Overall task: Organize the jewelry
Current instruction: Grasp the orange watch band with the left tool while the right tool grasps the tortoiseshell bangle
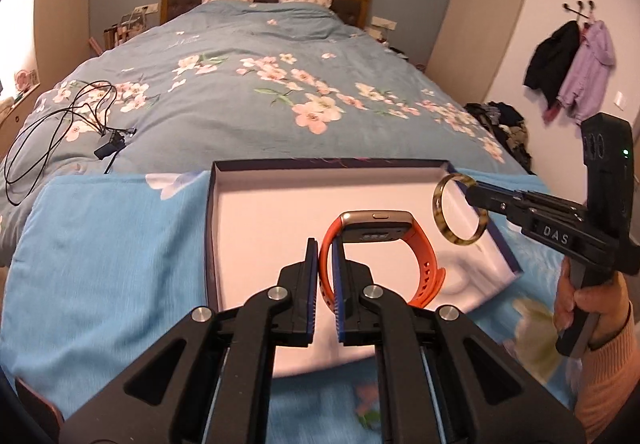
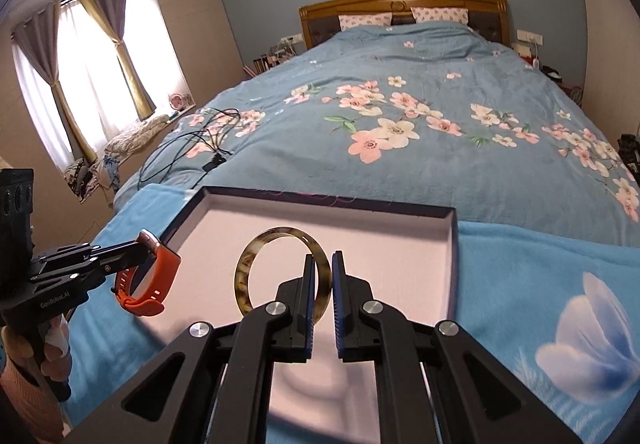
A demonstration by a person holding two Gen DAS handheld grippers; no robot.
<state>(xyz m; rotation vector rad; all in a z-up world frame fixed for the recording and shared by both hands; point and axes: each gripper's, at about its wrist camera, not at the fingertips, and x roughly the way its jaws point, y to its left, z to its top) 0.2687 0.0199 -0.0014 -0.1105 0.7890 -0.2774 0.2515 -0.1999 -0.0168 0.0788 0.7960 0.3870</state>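
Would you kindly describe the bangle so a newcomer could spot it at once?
At the foot of the bed lies an open box on a light blue blanket. Above it, the right gripper pinches the bangle: a rigid mottled brown hoop, unlike the orange-strapped watch.

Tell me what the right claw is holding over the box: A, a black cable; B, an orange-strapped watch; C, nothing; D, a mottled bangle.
D: the right claw is shut on the mottled bangle above the open box; the orange watch is in the left claw.
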